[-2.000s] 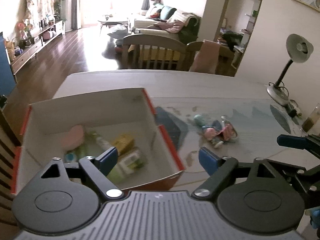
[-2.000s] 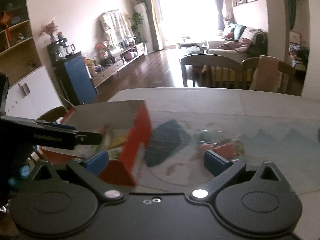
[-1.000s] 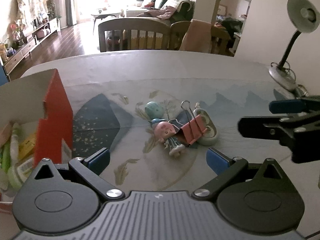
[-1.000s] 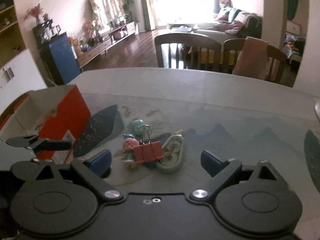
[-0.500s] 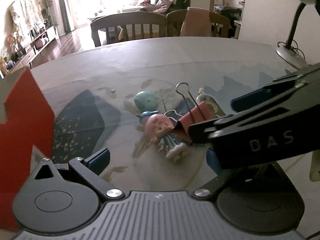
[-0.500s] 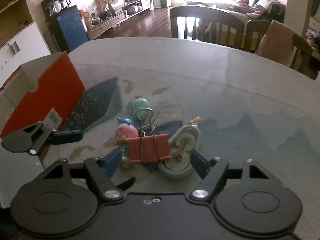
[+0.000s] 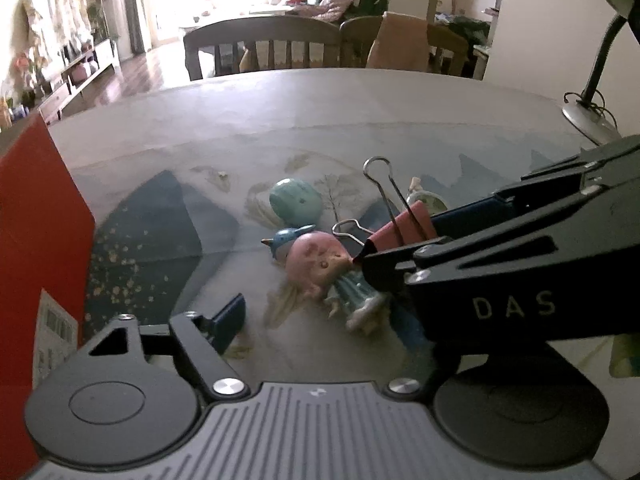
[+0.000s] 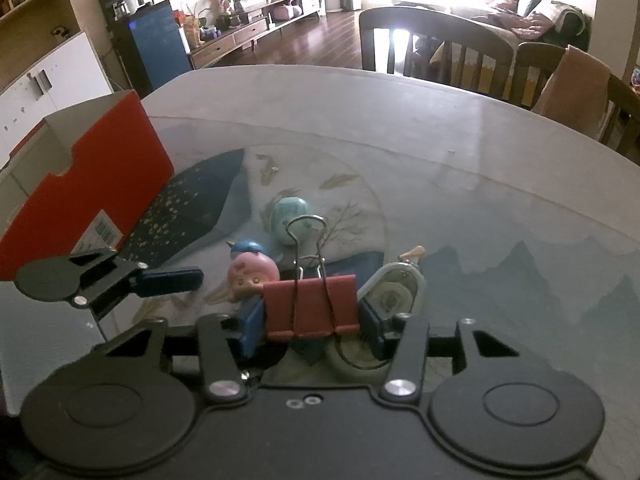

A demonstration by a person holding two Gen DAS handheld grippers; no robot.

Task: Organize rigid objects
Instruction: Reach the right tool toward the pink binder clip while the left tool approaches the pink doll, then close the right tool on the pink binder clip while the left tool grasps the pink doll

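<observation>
Here the red binder clip (image 8: 311, 306) sits in a small heap on the surface (image 8: 400, 128), touching a pink-headed figurine (image 8: 252, 274) and a correction tape dispenser (image 8: 384, 300). The right gripper (image 8: 311, 326) has just been closing; its jaws now flank the clip's body, seemingly pressing both ends. Stiff, light and smooth-sided, it should be held across the folded metal body, not the wire loops. The left gripper (image 7: 320, 312) has been narrowing too but stands wide, holding nothing. The red box (image 8: 84, 184) stands nearby; its contents are hidden
</observation>
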